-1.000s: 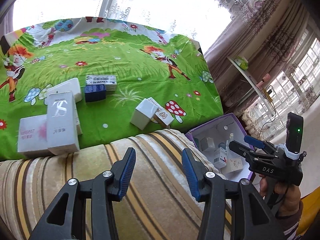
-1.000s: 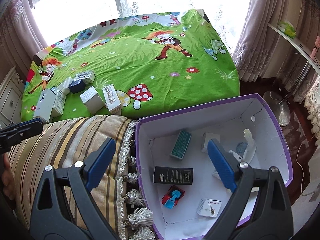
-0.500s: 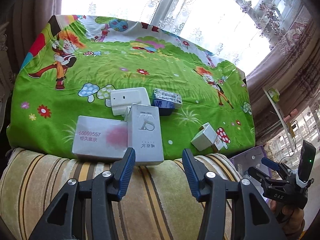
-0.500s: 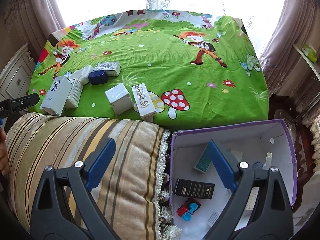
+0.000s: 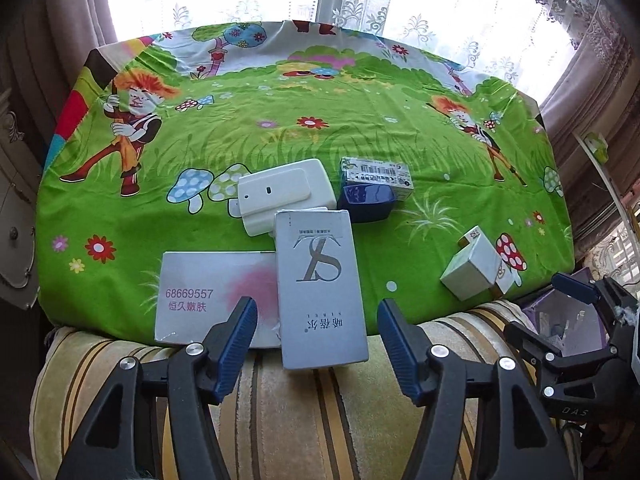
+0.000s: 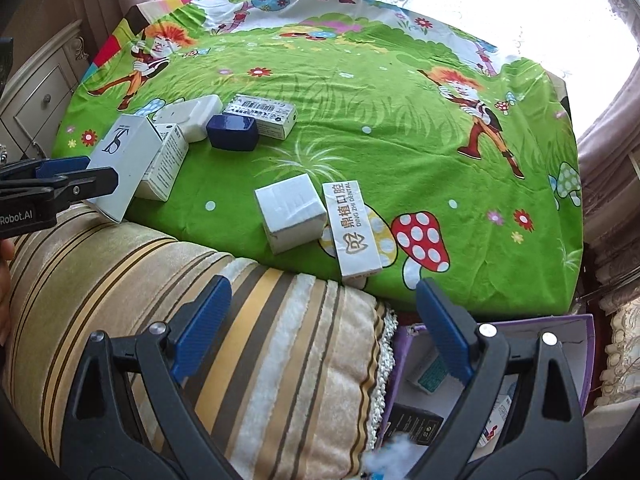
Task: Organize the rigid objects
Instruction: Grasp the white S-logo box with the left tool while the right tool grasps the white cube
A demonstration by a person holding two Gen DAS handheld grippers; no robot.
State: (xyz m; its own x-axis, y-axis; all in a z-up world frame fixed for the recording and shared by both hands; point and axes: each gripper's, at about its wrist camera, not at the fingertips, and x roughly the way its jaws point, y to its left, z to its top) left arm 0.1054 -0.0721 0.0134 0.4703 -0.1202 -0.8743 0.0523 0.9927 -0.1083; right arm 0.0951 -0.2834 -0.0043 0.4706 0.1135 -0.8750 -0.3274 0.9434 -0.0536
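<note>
Several boxes lie on the green cartoon cloth [image 5: 304,148]. My left gripper [image 5: 314,328] is open and empty, its jaws on either side of the near end of a tall silver "S" box [image 5: 320,284], which also shows in the right wrist view [image 6: 120,164]. A flat pink-and-white box [image 5: 208,296] lies left of it. Behind are a white box [image 5: 284,196], a navy box [image 5: 366,202] and a barcode box [image 5: 378,176]. My right gripper [image 6: 324,324] is open and empty above the striped cushion [image 6: 248,344], short of a white cube box [image 6: 290,210] and a dental box [image 6: 354,230].
A purple storage box [image 6: 576,364] with several small items inside stands at the lower right, below the cloth's edge; it also shows in the left wrist view [image 5: 568,316]. A white cabinet [image 6: 36,100] stands at the left. Curtains and a window are behind.
Both grippers swung left and forward toward the cloth. The left now frames the "S" box; the right moved off the purple box to over the cushion. Both stayed open.
</note>
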